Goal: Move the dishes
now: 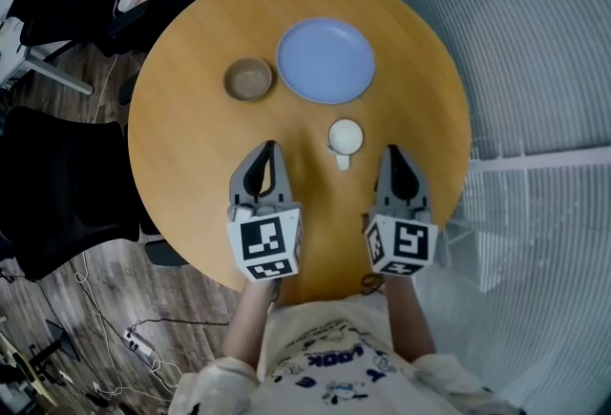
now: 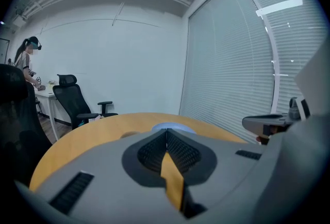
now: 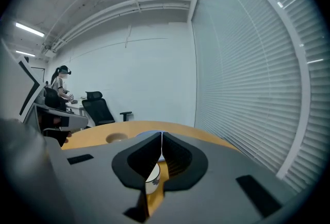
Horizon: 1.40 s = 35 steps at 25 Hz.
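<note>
Hovering over the near part of the round wooden counter [image 1: 191, 146], the left gripper [image 1: 268, 146] and right gripper [image 1: 392, 151] both point toward the far edge. Each has its fingers pressed together with nothing between them. A white cup [image 1: 346, 135] stands upright about mid-counter, just beyond and between the two tips, its handle pointing at the near edge. A blue plate [image 1: 326, 60] lies flat toward the far edge. A brown bowl [image 1: 249, 79] sits mouth-up just beside it on the left-edge side, perhaps not quite touching.
</note>
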Motion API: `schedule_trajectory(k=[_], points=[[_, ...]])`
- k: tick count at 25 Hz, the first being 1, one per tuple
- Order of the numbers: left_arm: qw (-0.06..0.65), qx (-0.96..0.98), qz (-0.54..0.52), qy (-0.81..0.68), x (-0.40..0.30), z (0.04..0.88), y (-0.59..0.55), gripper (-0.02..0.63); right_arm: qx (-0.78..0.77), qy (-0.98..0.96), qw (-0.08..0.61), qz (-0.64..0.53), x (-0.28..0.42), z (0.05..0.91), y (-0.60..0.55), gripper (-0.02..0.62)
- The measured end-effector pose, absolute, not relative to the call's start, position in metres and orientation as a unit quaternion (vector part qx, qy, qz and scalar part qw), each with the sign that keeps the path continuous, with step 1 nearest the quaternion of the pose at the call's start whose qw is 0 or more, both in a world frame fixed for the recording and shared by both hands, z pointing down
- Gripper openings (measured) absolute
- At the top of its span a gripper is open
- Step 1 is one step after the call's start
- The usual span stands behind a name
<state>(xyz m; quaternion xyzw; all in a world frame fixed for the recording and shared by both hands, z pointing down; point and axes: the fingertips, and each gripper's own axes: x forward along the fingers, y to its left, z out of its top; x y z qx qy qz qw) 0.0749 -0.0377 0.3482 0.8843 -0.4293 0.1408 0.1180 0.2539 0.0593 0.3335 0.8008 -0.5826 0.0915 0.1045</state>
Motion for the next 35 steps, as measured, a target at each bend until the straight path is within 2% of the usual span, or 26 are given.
schedule_trajectory(k=[10, 23, 24, 26, 29, 35], points=[[0.189, 0.871, 0.189, -0.413, 0.121, 0.407, -0.092, 0.003, 0.799, -0.581, 0.115, 0.103, 0.297, 0.357, 0.017, 0.006], [0.383, 0.818, 0.167, -0.395, 0.172, 0.483, -0.137, 0.006, 0.789, -0.587, 0.125, 0.129, 0.324, 0.4, -0.019, 0.006], [0.398, 0.811, 0.162, -0.396, 0.173, 0.488, -0.139, 0.009, 0.788, -0.589, 0.125, 0.13, 0.324, 0.403, -0.021, 0.006], [0.436, 0.795, 0.148, -0.395, 0.176, 0.497, -0.143, 0.064, 0.787, -0.588, 0.126, 0.136, 0.327, 0.408, -0.024, 0.006], [0.485, 0.773, 0.129, -0.387, 0.181, 0.506, -0.148, 0.092, 0.788, -0.584, 0.13, 0.146, 0.331, 0.415, -0.026, 0.006], [0.528, 0.748, 0.131, -0.38, 0.188, 0.527, -0.157, 0.107, 0.783, -0.585, 0.139, 0.159, 0.339, 0.433, -0.029, 0.006]])
